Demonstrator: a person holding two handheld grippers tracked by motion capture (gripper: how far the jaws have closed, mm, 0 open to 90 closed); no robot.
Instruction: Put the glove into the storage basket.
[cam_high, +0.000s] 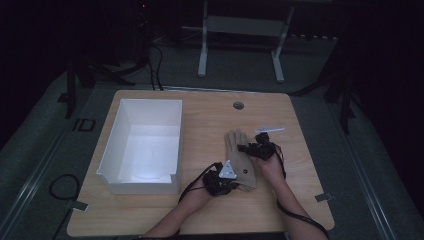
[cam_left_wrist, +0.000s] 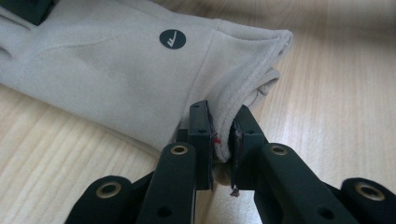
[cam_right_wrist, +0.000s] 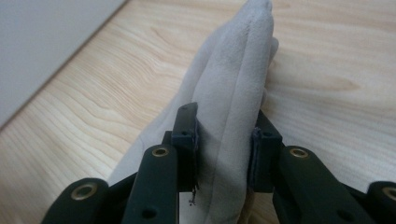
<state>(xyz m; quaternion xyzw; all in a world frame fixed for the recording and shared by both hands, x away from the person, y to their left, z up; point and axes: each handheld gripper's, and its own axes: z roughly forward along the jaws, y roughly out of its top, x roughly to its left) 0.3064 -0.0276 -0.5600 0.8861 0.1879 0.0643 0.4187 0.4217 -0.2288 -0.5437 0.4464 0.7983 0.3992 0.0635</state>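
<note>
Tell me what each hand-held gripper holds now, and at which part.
Both hold the beige glove. The left hand-held gripper pinches its cuff edge; the right hand-held gripper clamps a raised fold at the finger end.

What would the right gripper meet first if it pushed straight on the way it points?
The glove itself: the right gripper already pinches a fold of it, and the fabric runs on ahead. Beyond that lies bare table, as far as depth can be judged.
</note>
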